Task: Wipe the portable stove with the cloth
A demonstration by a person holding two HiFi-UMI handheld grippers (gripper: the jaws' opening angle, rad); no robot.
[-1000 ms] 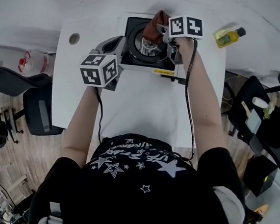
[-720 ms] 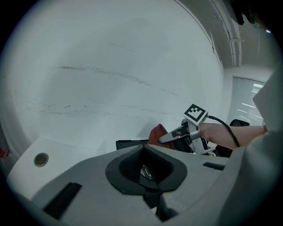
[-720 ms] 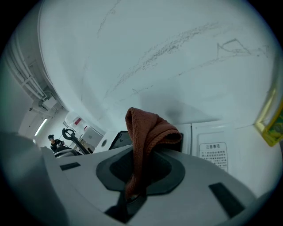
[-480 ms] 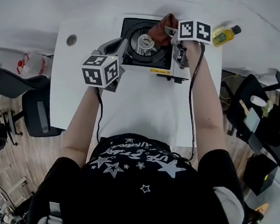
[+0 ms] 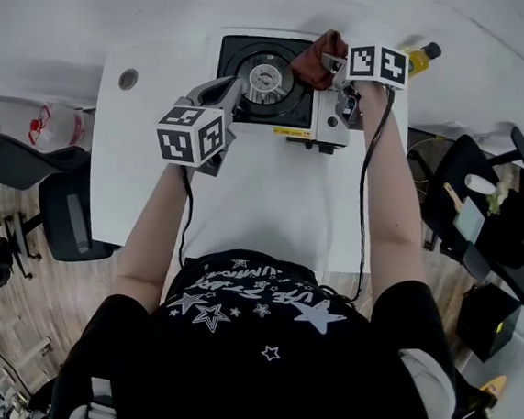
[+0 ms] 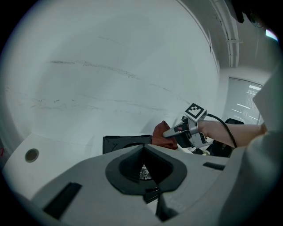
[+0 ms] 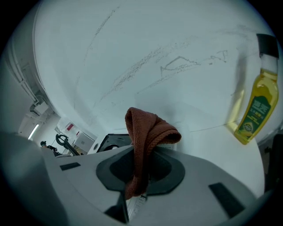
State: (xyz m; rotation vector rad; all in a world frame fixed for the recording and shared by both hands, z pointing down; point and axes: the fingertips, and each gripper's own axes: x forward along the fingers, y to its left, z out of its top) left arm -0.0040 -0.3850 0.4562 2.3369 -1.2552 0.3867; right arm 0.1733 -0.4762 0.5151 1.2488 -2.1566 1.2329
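The portable stove (image 5: 254,102) sits at the back of the white table (image 5: 262,204), black top with a round burner (image 5: 264,75) and a white right section. My right gripper (image 5: 331,65) is shut on a brown cloth (image 5: 315,57) over the stove's back right, beside the burner. In the right gripper view the cloth (image 7: 146,132) hangs folded out of the shut jaws of my right gripper (image 7: 141,170), with the stove (image 7: 110,141) below. My left gripper (image 5: 227,88) hovers at the stove's left front edge, shut and empty. In the left gripper view the stove (image 6: 121,142) lies just beyond my left gripper (image 6: 143,152).
A yellow oil bottle (image 5: 422,55) lies at the table's back right corner; it stands near the cloth in the right gripper view (image 7: 253,110). A cable hole (image 5: 127,79) marks the table's left. Office chairs stand left (image 5: 68,213) and right (image 5: 483,216).
My right gripper has carried the cloth from over the burner to the right, onto the stove's back right part. The left gripper has stayed by the stove's left edge.
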